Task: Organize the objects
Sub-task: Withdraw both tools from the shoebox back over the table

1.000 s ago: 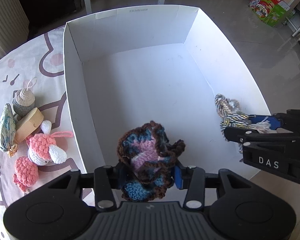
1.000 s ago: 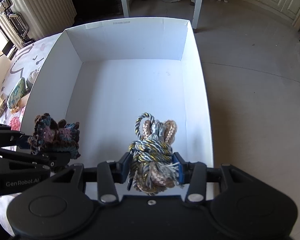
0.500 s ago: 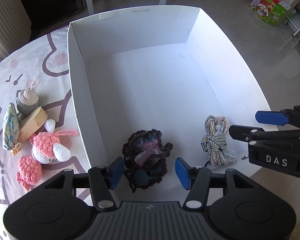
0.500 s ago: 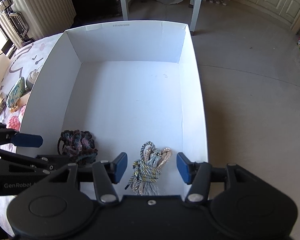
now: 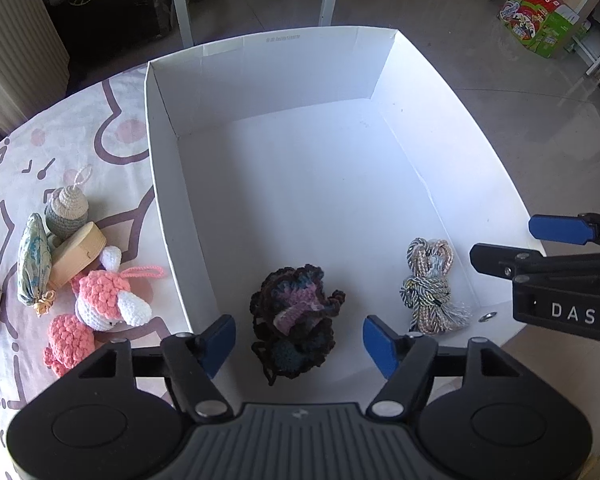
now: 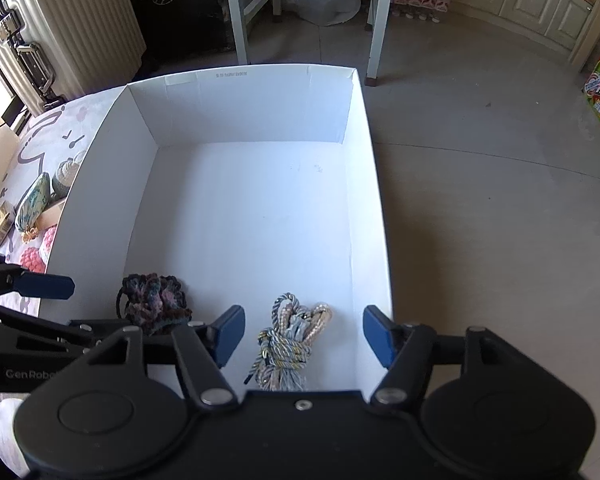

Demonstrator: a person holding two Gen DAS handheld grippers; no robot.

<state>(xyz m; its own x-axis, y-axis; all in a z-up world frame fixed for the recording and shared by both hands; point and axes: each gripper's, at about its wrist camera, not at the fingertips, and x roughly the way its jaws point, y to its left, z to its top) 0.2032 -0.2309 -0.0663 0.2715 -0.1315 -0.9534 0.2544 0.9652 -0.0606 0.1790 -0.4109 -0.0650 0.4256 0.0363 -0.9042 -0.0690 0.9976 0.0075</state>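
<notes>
- My left gripper point(image 5: 299, 339) sits low centre in the left wrist view, jaws opening, blue pads clear of the dark crochet piece point(image 5: 296, 318) lying between them on the floor of the white box point(image 5: 268, 92).
- My right gripper point(image 6: 304, 334) is low centre in the right wrist view, jaws opening too; the knotted rope bundle point(image 6: 288, 344) lies between the pads, untouched.
- Nothing is held by either tool. Both point steeply down into the near end of the box, which I read as a drop-off of both items.
- Crochet piece: crumpled, brown edging, blue and pink-purple inside, soft and floppy.
- Rope bundle: twisted cord in silver, grey-blue and pale pink, tied in a knot with a frayed tassel end; sits lower right in the left wrist view, near the box's right wall.
- The two items lie apart, side by side at the near wall; rest of the box is bare.
- More left to sort, left edge of the left wrist view, on the patterned tablecloth point(image 5: 68, 132): pink crochet toy point(image 5: 100, 300), wooden round box point(image 5: 76, 256), grey knitted ornament point(image 5: 66, 208), blue-green pouch point(image 5: 34, 264) — possibly fabric, too distorted to tell.
</notes>
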